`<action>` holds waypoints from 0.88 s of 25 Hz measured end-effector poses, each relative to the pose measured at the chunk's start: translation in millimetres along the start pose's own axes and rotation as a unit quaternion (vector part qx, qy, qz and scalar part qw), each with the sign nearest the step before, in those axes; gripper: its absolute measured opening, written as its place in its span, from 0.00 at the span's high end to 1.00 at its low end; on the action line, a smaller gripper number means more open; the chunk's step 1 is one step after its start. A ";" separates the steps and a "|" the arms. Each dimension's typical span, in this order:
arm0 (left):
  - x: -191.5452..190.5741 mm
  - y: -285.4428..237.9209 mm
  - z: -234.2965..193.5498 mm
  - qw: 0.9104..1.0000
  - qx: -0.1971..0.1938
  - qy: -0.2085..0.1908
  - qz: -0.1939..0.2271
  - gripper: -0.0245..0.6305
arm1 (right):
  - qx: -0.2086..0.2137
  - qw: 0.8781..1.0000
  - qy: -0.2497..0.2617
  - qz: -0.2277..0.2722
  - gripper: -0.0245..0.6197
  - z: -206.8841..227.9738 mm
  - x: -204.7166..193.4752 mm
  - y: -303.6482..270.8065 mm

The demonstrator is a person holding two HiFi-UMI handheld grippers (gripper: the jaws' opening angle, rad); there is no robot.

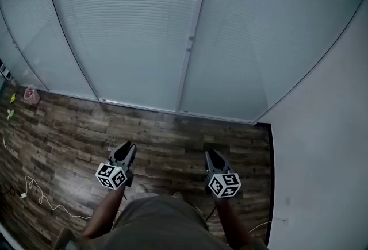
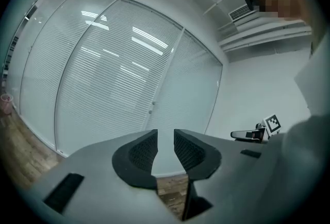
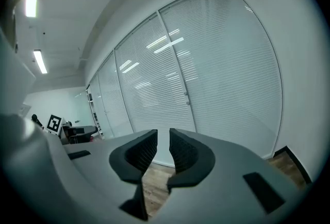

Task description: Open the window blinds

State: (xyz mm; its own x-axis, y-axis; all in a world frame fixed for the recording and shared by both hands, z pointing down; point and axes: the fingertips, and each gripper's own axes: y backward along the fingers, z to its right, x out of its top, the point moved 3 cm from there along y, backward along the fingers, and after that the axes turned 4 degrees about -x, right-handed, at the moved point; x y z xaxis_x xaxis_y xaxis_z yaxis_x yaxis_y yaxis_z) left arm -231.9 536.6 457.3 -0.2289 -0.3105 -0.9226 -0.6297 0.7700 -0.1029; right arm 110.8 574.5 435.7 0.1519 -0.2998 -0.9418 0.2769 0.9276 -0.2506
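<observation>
Closed white slatted blinds (image 1: 132, 25) hang behind glass window panels (image 1: 270, 36) ahead of me. A white post (image 1: 192, 65) between the two panels carries two small knobs (image 1: 190, 39). The knobs also show in the left gripper view (image 2: 153, 104) and the right gripper view (image 3: 186, 94). My left gripper (image 1: 127, 146) and right gripper (image 1: 211, 153) are held low near my body, well short of the window. Both point at it over the floor. The left gripper's jaws (image 2: 165, 133) are shut and empty. So are the right gripper's (image 3: 163, 132).
Wood-plank floor (image 1: 172, 134) runs up to the window. A white wall (image 1: 328, 145) closes the right side. A pink object (image 1: 31, 94) sits on the floor at far left, and a white cable (image 1: 40, 197) lies at lower left.
</observation>
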 end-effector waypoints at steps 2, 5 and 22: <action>-1.4 -0.4 3.7 1.000 0.001 0.000 -0.001 0.79 | 0.004 1.000 0.005 0.001 0.84 0.5 1.5 -1.0; -4.4 -6.8 11.2 1.000 0.001 0.000 -0.004 0.79 | 0.018 1.000 -0.004 -0.001 0.84 3.8 4.4 -3.8; -33.4 -44.6 94.7 1.000 -0.008 -0.010 -0.014 0.79 | 0.057 0.998 0.015 -0.007 0.83 47.5 10.1 29.2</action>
State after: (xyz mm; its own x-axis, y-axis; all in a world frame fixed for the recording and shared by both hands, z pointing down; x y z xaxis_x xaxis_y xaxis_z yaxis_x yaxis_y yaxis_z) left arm -125.8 565.5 457.5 -0.1958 -0.3214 -0.9265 -0.6476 0.7518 -0.1239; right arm 165.5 588.0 429.5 0.1188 -0.3033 -0.9454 0.3843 0.8920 -0.2379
